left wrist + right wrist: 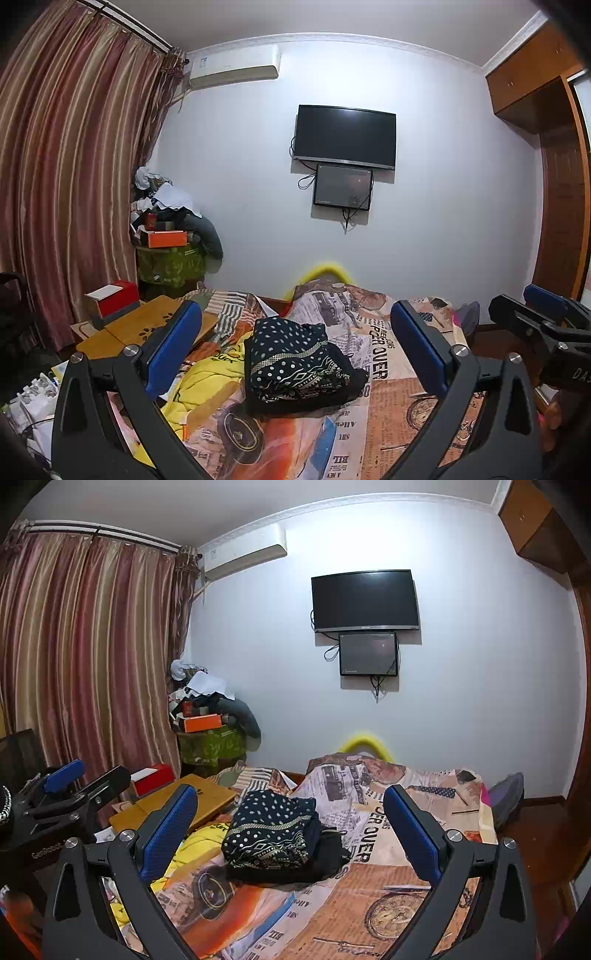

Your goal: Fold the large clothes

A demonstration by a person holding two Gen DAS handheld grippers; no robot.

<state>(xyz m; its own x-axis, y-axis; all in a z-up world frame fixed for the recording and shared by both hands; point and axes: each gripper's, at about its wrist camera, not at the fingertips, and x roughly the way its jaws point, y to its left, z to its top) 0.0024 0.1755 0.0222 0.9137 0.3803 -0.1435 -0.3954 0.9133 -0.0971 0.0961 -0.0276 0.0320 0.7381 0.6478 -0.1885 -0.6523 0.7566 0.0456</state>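
A folded dark navy garment with white dots and patterned bands (295,362) lies on the bed, on top of a black garment (354,380). It also shows in the right wrist view (273,830). A yellow garment (207,387) lies crumpled to its left, also seen in the right wrist view (195,845). My left gripper (295,354) is open and empty, held above the bed in front of the pile. My right gripper (291,830) is open and empty, beside the left one. Each gripper shows at the edge of the other's view.
The bed has a newspaper-print cover (399,406). A small wooden table (147,328) with a red box (114,299) stands at the bed's left. Striped curtains (66,166), a cluttered corner pile (170,236), a wall TV (345,136) and a wooden wardrobe (554,147) surround it.
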